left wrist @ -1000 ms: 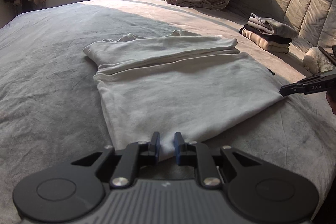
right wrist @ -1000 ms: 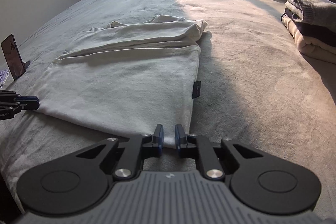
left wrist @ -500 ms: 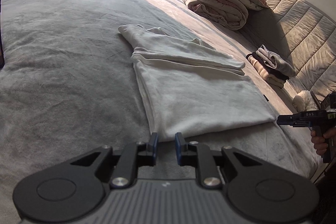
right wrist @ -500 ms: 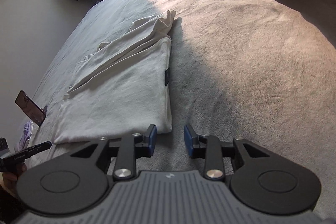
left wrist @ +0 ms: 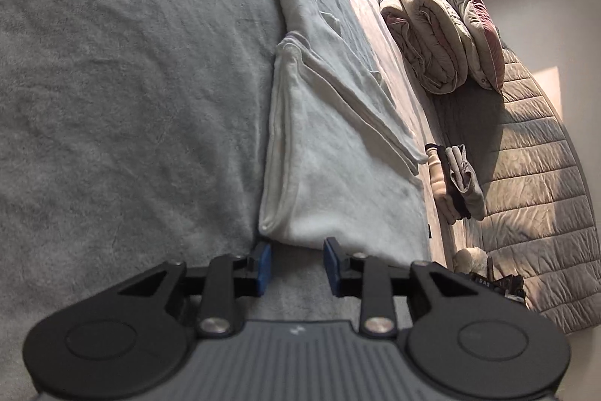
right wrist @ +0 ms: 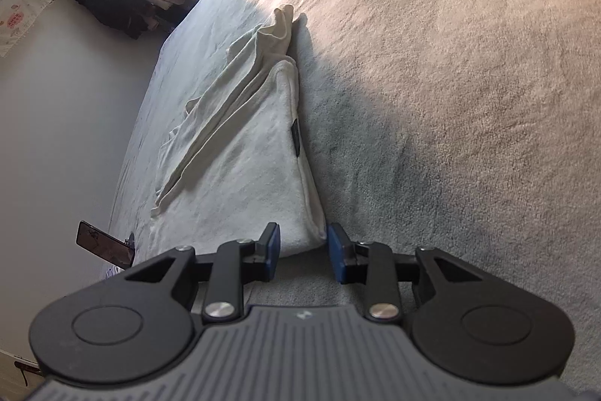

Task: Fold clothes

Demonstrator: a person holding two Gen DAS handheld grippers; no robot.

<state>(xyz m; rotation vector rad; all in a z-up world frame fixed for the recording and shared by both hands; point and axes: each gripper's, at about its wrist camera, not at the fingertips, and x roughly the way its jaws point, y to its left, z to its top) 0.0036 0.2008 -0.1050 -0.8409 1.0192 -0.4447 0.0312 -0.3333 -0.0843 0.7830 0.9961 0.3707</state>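
A cream shirt (left wrist: 330,153) lies flat on the grey bed, its sleeves folded across the far part. My left gripper (left wrist: 296,260) is open, rolled on its side, with the shirt's near left hem corner just ahead of its fingers. In the right wrist view the same shirt (right wrist: 244,168) shows with a small black tag on its right edge. My right gripper (right wrist: 303,254) is open, with the shirt's near right hem corner between its blue pads (right wrist: 272,252). Neither holds cloth.
The grey bedspread (left wrist: 112,100) stretches left. Rolled duvets and a pillow (left wrist: 439,32) lie by the quilted headboard (left wrist: 544,194), beside a stack of folded clothes (left wrist: 454,183). A phone (right wrist: 103,247) stands at the bed's left edge. Dark clothes (right wrist: 109,0) hang near the window.
Both grippers let go of the hem, opened wide and rolled sideways, settling at the shirt's two near corners. The shirt lies as before.
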